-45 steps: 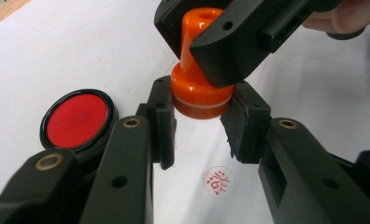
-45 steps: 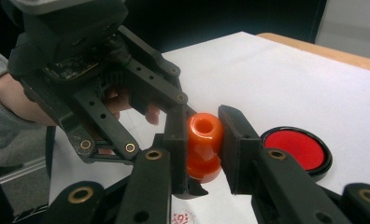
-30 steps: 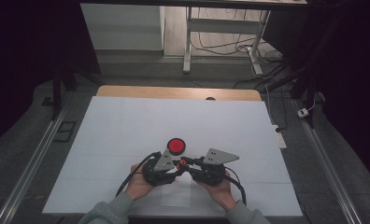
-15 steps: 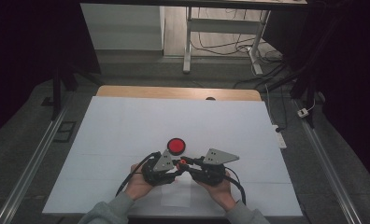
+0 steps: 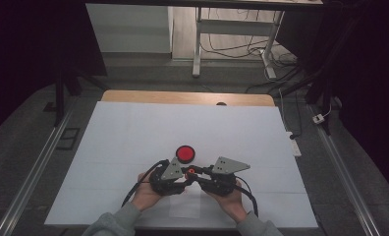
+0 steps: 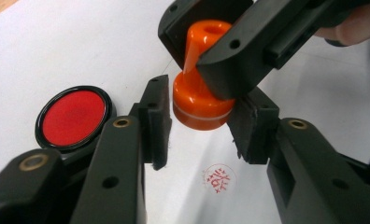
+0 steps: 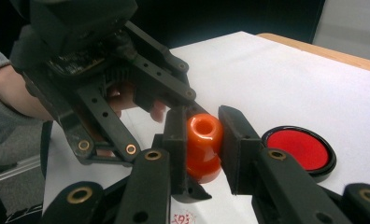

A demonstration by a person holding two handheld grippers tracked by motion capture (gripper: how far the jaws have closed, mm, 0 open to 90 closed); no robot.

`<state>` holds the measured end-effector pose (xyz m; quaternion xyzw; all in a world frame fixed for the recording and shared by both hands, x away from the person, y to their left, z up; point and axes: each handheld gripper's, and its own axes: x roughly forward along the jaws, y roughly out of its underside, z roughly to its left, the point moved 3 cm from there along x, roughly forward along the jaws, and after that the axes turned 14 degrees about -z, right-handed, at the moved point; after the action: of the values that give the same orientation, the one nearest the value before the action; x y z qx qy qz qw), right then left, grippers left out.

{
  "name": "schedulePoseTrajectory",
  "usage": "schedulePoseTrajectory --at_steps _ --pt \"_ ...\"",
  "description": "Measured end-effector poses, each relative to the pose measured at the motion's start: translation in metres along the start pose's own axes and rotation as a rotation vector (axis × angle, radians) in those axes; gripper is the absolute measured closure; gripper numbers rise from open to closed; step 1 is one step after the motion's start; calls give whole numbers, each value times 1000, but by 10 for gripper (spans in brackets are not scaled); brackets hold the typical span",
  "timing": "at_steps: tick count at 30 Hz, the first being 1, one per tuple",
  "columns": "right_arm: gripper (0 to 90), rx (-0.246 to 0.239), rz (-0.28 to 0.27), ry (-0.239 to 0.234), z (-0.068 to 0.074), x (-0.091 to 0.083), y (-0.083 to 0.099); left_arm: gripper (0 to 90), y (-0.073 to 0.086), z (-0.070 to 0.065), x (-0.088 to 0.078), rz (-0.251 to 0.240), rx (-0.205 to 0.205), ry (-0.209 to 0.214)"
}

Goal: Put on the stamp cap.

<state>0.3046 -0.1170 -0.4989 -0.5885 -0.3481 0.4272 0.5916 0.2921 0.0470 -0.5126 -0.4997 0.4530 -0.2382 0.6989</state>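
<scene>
The desk [image 5: 133,142], covered in smooth white paper, lies broad and bare toward its far edge. Near the front edge, the right gripper [image 7: 202,140] clamps a glossy orange stamp [image 6: 199,100]; the left gripper [image 6: 199,121] has just been opening, jaws flanking the stamp's base. Just beyond sits the round red ink pad [image 5: 185,154]. A red imprint [image 6: 219,178] marks the paper.

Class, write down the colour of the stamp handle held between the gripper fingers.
Glossy orange stamp handle, clearest in the left gripper view.
</scene>
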Motion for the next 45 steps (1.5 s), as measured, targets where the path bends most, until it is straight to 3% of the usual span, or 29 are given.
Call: schedulePoseTrajectory --at_steps 19,31,45 --pt "724 5 -19 8 -2 -3 -4 379 3 2 -1 23 -20 -8" --pt "724 8 -26 15 -5 -5 -6 353 9 6 -17 35 -51 0" --pt "724 9 -38 32 -10 -10 -9 340 16 18 -36 44 -90 -32"
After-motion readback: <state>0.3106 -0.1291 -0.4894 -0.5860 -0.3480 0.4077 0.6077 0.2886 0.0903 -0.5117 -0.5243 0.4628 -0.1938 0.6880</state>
